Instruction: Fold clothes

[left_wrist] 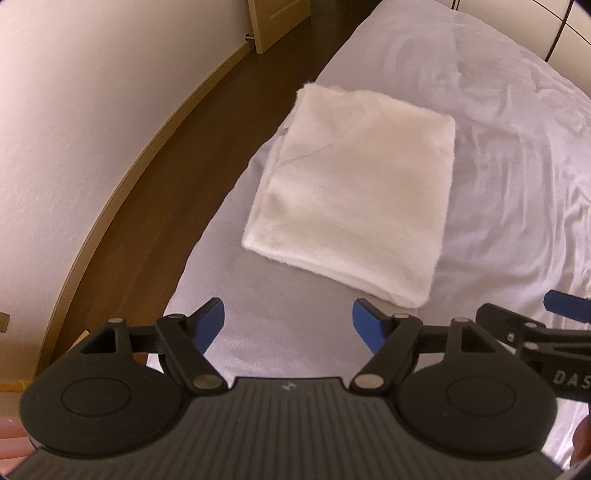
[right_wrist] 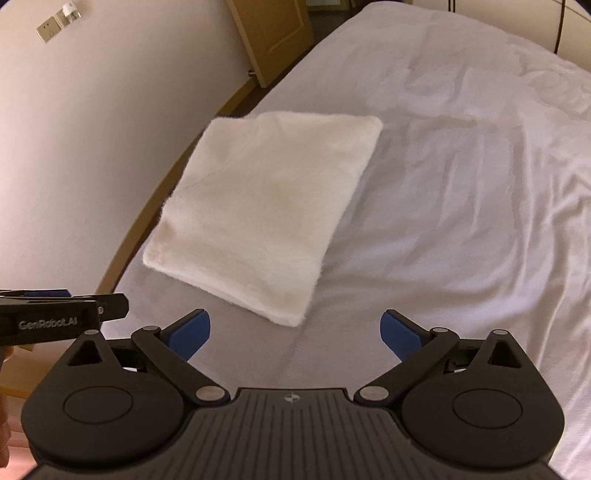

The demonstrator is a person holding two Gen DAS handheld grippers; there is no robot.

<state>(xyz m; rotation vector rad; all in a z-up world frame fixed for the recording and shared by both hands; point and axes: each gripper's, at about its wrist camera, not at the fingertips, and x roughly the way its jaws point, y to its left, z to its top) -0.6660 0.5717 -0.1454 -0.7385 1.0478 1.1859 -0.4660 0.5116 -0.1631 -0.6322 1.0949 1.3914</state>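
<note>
A white fluffy garment (left_wrist: 351,192) lies folded into a neat square on the white bed sheet (left_wrist: 509,192), near the bed's left edge. My left gripper (left_wrist: 288,321) hovers just short of its near edge, open, with nothing between the blue pads. In the right wrist view the same folded garment (right_wrist: 262,210) sits ahead and slightly left of my right gripper (right_wrist: 295,332), which is also open and empty. The right gripper's body (left_wrist: 546,332) shows at the right edge of the left wrist view, and the left gripper's body (right_wrist: 62,314) at the left edge of the right wrist view.
The bed sheet (right_wrist: 461,184) is wrinkled to the right of the garment. A dark wooden floor (left_wrist: 177,177) and a pale wall (left_wrist: 81,110) run along the bed's left side. A wooden door (right_wrist: 273,33) stands at the far end.
</note>
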